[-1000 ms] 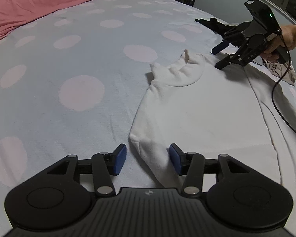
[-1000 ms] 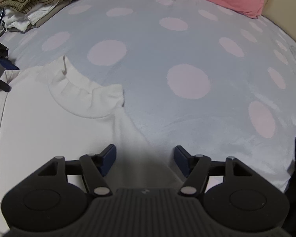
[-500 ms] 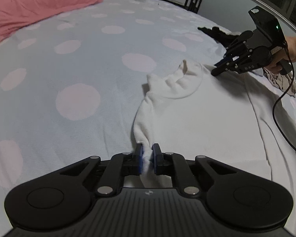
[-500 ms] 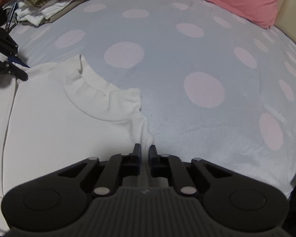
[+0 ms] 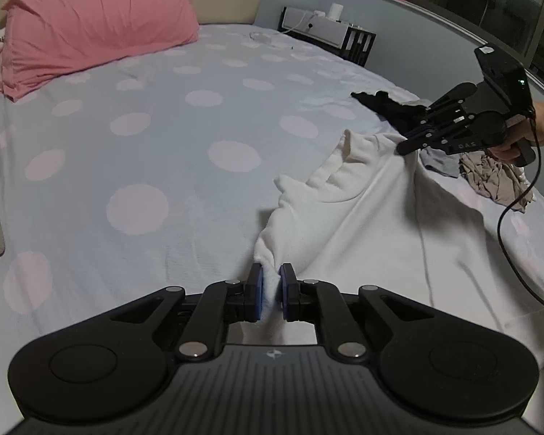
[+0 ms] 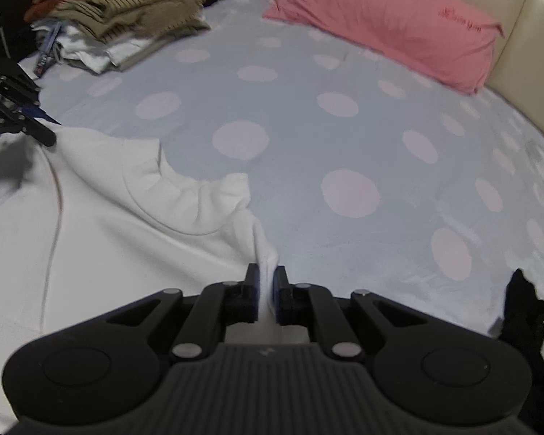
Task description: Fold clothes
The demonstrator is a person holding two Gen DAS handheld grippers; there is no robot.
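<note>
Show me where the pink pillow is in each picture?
Left wrist view: the pink pillow lies top left, against the headboard.
Right wrist view: the pink pillow lies top right, against the headboard.
Shared landmark: the white top's collar, between both grippers.

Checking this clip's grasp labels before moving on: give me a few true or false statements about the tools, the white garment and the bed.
1. Both tools pinch the white garment. True: left tool, right tool.
2. The pillow is blue. False: pink.
3. A pile of clothes sits on the bed. True.
4. The garment is already folded in half. False: it lies spread, shoulders pinched.
</note>
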